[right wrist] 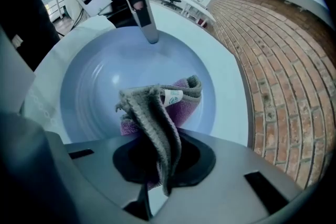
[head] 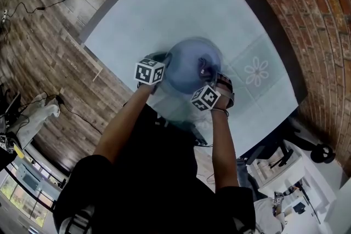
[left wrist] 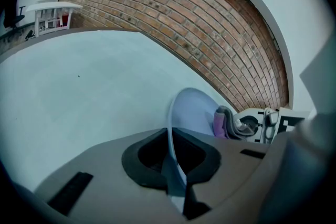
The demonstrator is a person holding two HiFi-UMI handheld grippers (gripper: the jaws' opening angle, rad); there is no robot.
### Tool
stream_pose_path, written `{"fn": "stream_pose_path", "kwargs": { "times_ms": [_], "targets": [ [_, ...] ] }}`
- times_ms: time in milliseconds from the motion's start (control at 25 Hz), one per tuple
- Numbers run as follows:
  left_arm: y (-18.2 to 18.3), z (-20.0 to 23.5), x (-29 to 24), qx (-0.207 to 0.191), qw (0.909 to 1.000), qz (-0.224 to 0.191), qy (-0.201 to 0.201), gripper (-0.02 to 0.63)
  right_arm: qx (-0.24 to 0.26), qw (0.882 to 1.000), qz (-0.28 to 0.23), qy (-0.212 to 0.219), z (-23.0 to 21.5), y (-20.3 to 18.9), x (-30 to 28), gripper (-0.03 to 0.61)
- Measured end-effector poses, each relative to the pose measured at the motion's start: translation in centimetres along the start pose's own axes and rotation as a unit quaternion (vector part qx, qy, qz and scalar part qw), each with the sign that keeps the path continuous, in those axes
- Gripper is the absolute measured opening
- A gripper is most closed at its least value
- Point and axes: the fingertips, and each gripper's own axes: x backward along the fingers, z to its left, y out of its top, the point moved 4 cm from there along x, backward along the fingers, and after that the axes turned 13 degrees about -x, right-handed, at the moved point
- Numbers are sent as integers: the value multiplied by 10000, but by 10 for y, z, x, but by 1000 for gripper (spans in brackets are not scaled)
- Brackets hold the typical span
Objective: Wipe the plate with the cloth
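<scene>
A blue plate [head: 186,63] is held over the pale table [head: 181,3]. My left gripper [head: 162,72] is shut on the plate's near left rim. In the left gripper view that rim [left wrist: 170,128] runs straight into the jaws of the left gripper [left wrist: 176,165]. My right gripper [right wrist: 155,165] is shut on a grey and purple cloth [right wrist: 157,105], whose bunched end lies against the inside of the plate [right wrist: 105,71], right of centre. The left gripper's fingers [right wrist: 146,18] clamp the far rim in the right gripper view. The cloth [head: 204,69] shows faintly on the plate's right side.
A flower pattern [head: 256,71] marks the tabletop right of the plate. Brick paving [head: 307,8] borders the table's far and right edges, and wooden floor [head: 38,46] lies to the left. A white shelf [left wrist: 52,13] stands far off. My body fills the lower part of the head view.
</scene>
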Motion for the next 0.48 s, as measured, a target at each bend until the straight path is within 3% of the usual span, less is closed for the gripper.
{"fn": "stream_pose_path", "kwargs": {
  "times_ms": [480],
  "targets": [
    [-2, -1, -2, -15, 10000, 33, -39, 46, 22, 9986, 26, -522, -43, 48, -32, 58]
  ]
}}
